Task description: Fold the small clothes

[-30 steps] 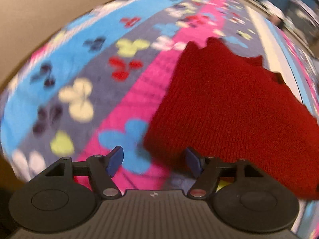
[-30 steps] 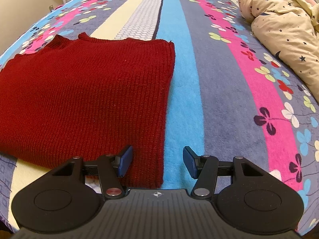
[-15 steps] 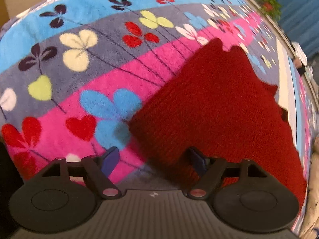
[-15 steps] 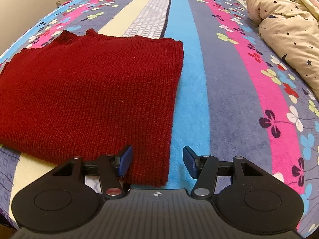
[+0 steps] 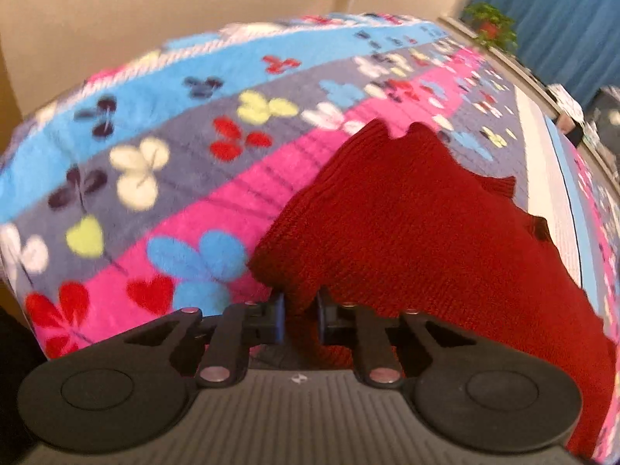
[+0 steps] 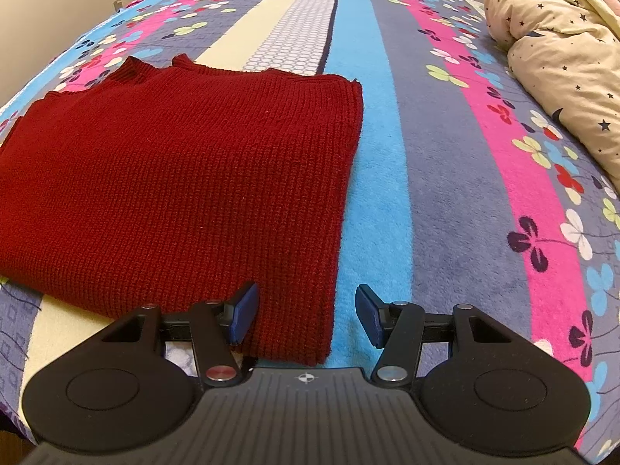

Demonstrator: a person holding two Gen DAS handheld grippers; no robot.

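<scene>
My left tongs are pinching a corner of the red sweater, the knit bunched between the blue pads right at the near edge of the bed. My right tongs are spread wide, straddling the sweater's other near corner, with the left pad over the knit and the right pad over the bed's blue stripe. The sweater lies flat on the striped, flowered cover toward the near left corner, well apart from the starry duvet at the far right.
</scene>
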